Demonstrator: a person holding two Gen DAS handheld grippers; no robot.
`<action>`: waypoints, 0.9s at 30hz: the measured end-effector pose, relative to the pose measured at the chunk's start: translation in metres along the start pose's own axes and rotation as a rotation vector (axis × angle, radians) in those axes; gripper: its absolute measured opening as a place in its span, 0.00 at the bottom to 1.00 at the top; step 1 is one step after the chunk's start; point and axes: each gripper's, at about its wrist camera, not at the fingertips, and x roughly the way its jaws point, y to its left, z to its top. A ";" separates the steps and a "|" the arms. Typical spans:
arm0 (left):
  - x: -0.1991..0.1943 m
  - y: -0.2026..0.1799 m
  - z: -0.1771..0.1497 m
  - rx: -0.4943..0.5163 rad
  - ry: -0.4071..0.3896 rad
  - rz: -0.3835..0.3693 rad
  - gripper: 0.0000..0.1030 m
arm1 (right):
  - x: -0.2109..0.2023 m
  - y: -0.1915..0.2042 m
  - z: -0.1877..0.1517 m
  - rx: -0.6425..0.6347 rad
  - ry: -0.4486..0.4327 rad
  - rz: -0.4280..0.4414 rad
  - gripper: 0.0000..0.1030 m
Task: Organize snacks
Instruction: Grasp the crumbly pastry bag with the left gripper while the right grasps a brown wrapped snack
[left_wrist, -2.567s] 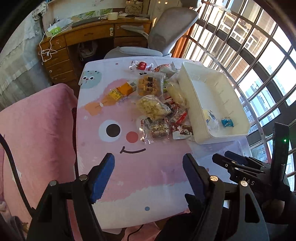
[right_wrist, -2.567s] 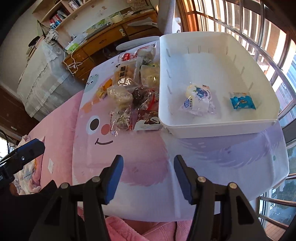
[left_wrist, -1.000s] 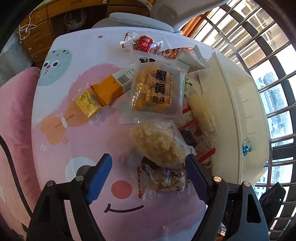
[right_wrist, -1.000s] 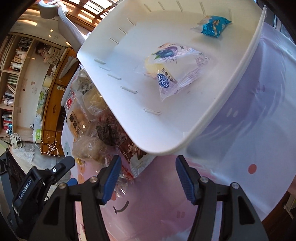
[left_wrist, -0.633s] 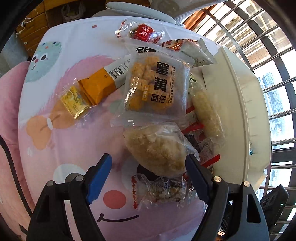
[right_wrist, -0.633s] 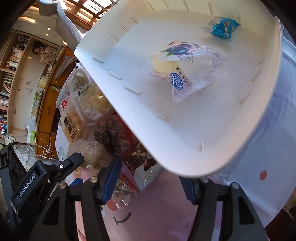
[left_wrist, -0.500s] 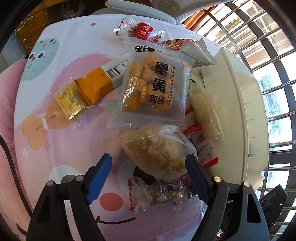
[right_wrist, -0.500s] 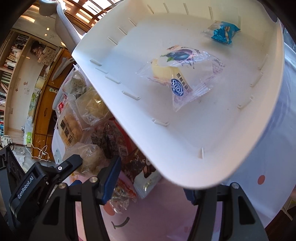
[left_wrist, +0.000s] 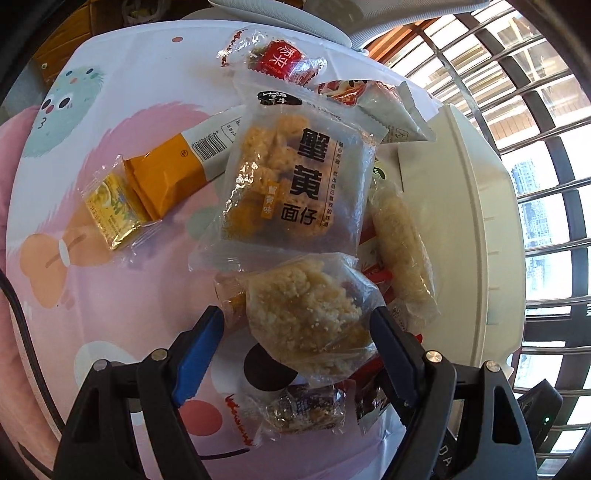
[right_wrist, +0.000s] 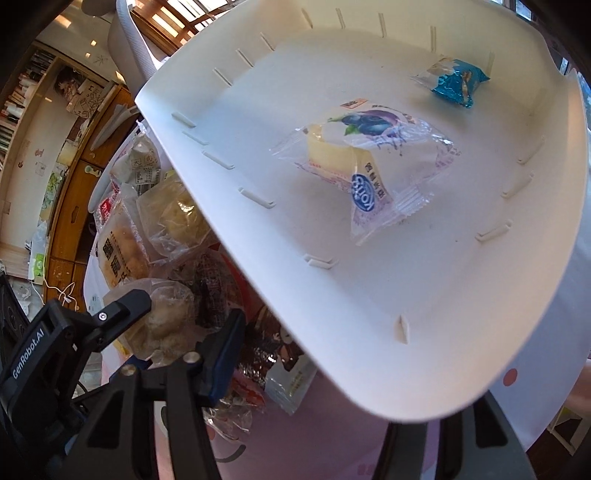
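My left gripper (left_wrist: 295, 321) points down over the snack pile, and its jaws are closing. A clear bag of pale crumbly snack (left_wrist: 306, 317) lies between its blue pads; the left pad stands apart from it. A large bag of yellow pieces (left_wrist: 291, 184) lies just beyond. The white bin (left_wrist: 476, 221) stands to the right. My right gripper (right_wrist: 295, 332) is closing at the bin's (right_wrist: 369, 387) near corner, which hides its right finger. Its left finger (right_wrist: 225, 354) stays clear of the wall. The bin holds a blueberry cake packet (right_wrist: 369, 158) and a small blue packet (right_wrist: 454, 81).
An orange packet (left_wrist: 166, 177), a yellow packet (left_wrist: 110, 210) and a red packet (left_wrist: 284, 59) lie on the pink cartoon tablecloth (left_wrist: 92, 295). A long pale pack (left_wrist: 402, 251) rests against the bin. Window bars (left_wrist: 546, 184) stand right; a wooden desk (right_wrist: 74, 206) lies beyond.
My left gripper has come down and forward over the pile, so the crumbly bag now sits between its fingers. My right gripper has slid toward the bin and narrowed; the corner now covers its right finger.
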 end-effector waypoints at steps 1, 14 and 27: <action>0.001 0.000 0.001 -0.006 0.002 -0.005 0.74 | 0.000 -0.001 0.000 0.003 0.001 -0.010 0.43; 0.000 -0.009 -0.004 -0.016 0.008 -0.053 0.36 | -0.001 -0.010 0.001 -0.013 0.028 0.012 0.21; -0.042 0.001 -0.030 -0.016 -0.041 -0.055 0.35 | -0.012 -0.009 -0.017 -0.102 0.052 0.049 0.03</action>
